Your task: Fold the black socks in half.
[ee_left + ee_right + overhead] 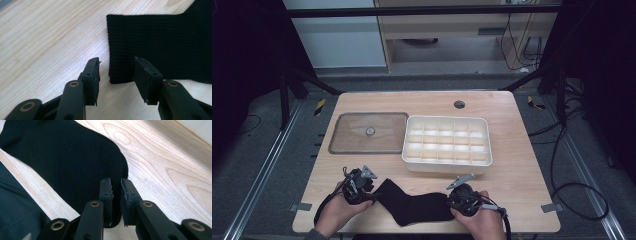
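A black sock (412, 205) lies flat along the front of the wooden table, between my two grippers. My left gripper (373, 197) sits at the sock's cuff end. In the left gripper view its jaws (116, 66) stand apart, and the near corner of the cuff (160, 42) lies between them, untouched by the pads. My right gripper (448, 202) is at the rounded toe end. In the right gripper view its jaws (115, 186) are nearly together, pinching the edge of the sock (65, 160).
A white box (446, 118) divided into several compartments stands behind the sock at centre right. A flat clear lid (357, 142) with a small knob lies to its left. A round hole (459, 104) sits near the table's far edge. The table's front edge is close under both hands.
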The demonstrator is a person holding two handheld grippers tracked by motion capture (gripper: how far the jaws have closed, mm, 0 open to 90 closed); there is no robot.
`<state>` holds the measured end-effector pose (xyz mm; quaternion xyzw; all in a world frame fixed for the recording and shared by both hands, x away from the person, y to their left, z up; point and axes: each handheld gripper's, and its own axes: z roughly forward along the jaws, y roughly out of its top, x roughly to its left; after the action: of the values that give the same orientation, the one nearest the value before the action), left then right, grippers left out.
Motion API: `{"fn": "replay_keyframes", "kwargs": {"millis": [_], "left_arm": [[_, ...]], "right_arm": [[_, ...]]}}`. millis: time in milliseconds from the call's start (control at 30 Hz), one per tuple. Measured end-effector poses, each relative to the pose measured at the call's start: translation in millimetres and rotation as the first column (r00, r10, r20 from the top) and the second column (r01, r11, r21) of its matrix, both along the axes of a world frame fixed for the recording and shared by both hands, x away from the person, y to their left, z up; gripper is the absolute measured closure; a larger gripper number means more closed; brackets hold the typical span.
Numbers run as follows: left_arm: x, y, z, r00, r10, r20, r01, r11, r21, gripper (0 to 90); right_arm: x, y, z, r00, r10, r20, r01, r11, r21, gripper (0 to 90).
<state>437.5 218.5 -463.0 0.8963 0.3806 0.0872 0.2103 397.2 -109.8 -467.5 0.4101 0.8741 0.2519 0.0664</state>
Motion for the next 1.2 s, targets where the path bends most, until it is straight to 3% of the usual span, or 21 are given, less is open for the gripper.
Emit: {"fn": "replay_keyframes", "kwargs": {"millis": [400,633,933,1200], "left_arm": [[6.1,-10.2,-4.6,0.9978,-0.036,-0.055,0.038,0.9986,0.035,67.9],[10.3,-10.7,-4.6,0.9942,-0.045,-0.097,0.047,0.9987,0.02,75.1],[8.0,-7.6,-4.6,0.9948,-0.048,-0.089,0.048,0.9988,-0.011,79.5],[7.3,1.3,5.7,0.9964,-0.044,-0.072,0.041,0.9983,-0.041,80.0]], "right_arm": [[0.4,0.9,1.1,0.9999,0.01,0.004,-0.01,1.0,-0.003,80.4],[1.0,0.0,3.0,0.9999,0.012,0.004,-0.012,1.0,0.008,80.8],[-1.4,-1.6,9.2,0.9995,0.017,0.028,-0.017,1.0,0.011,81.3],[0.7,-3.2,11.9,0.9995,0.02,0.025,-0.02,1.0,0.001,81.4]]}}
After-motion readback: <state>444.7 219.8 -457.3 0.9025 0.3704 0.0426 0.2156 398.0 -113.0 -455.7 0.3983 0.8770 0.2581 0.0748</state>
